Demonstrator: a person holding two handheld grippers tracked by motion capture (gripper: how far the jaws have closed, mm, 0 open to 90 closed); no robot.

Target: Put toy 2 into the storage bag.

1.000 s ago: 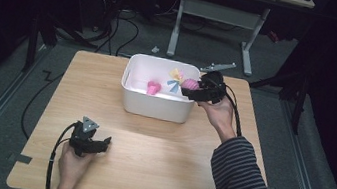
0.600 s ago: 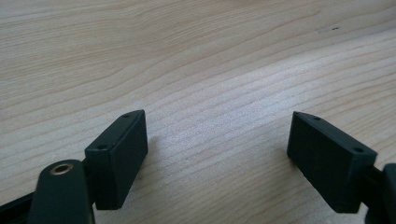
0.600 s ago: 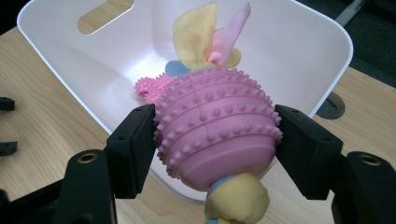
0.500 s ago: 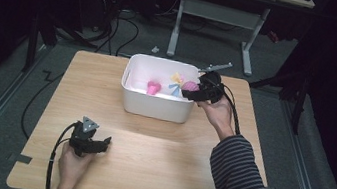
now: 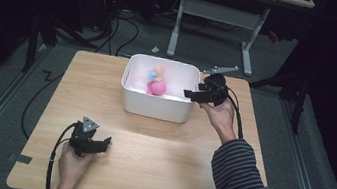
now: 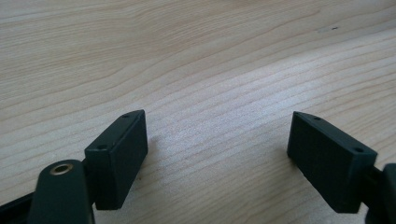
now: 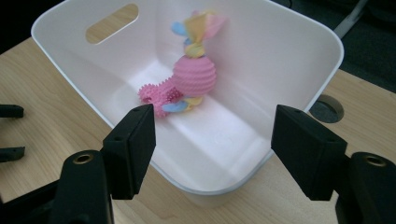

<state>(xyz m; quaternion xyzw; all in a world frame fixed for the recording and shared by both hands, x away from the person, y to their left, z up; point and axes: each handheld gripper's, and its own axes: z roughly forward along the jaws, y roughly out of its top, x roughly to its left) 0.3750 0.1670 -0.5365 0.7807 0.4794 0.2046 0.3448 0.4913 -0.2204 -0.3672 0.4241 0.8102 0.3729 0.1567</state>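
The white bin's (image 5: pixel 154 105) near wall hides part of the pink toy (image 5: pixel 157 87); its ribbons perhaps blur together.

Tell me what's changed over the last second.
The pink toy has shifted toward the middle of the bin, away from the right gripper, which hangs open at the bin's right rim. The left gripper stayed open on the table.

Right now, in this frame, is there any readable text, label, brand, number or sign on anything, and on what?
None can be read.
White bin: plain walls, with a faint round moulded mark on its floor, too small to read.
Pink toy: no print.
Left gripper and right gripper: black fingers bear screw holes, no lettering.
Wooden table: bare grain.
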